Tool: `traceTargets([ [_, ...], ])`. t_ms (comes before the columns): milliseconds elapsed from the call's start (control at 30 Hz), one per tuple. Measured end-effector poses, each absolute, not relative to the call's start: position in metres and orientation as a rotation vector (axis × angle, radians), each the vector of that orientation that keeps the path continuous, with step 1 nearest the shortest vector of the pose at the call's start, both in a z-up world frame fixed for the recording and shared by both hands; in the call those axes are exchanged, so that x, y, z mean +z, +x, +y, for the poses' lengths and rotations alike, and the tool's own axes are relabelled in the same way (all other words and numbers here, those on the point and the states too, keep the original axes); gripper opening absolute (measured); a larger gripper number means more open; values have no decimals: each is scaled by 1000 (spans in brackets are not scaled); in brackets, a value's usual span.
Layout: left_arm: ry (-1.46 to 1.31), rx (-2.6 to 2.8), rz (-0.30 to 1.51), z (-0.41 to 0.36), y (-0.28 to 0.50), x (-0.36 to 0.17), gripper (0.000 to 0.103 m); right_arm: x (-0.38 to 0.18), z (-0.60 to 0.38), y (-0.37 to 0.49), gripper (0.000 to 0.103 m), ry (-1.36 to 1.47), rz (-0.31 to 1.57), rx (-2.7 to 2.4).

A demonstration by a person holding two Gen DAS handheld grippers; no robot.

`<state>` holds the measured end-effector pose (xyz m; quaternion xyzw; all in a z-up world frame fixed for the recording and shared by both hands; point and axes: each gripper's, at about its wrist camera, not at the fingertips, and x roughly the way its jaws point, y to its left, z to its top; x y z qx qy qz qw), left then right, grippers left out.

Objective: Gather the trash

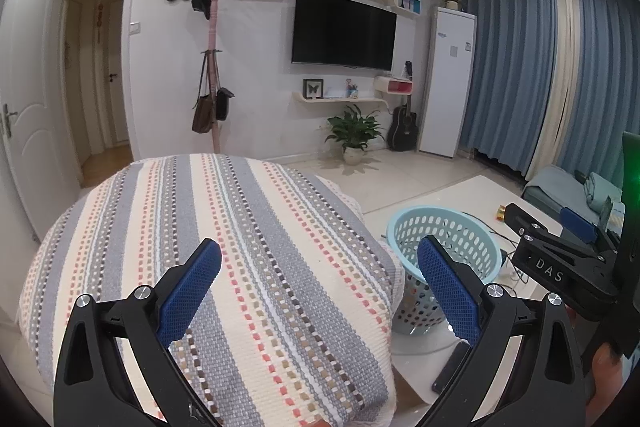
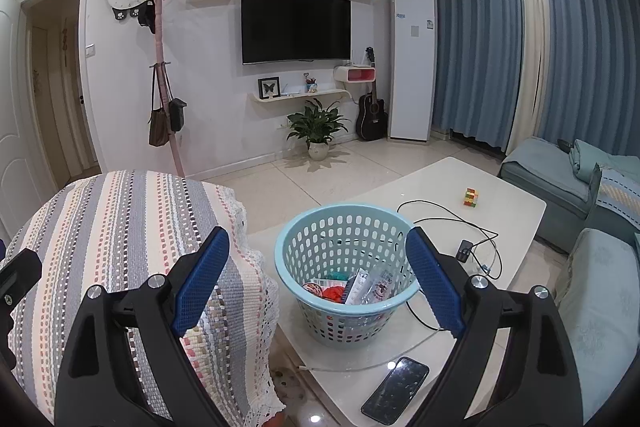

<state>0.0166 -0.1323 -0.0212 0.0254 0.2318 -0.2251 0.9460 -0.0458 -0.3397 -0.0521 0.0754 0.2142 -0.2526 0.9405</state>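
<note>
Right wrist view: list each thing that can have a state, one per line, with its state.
Basket: upright on the table, trash inside.
Phone: flat near the table's edge, screen dark.
TV: off.
Curtains: drawn shut.
Cable: loose on the table.
Left gripper: open, empty.
Right gripper: open, empty.

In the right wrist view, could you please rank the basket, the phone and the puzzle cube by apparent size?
1. basket
2. phone, though nearness to the camera enlarges it
3. puzzle cube, farthest away
</note>
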Motion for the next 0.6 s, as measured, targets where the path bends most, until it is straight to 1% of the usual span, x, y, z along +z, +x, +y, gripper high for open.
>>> traceTargets([
  [233,72,-419,439,-132,14,-21,95,-52,-342,-47,86,161,439,-516],
  [600,31,-449,480,-128,19,-19,95,-51,-342,-47,86,157,436,-512],
])
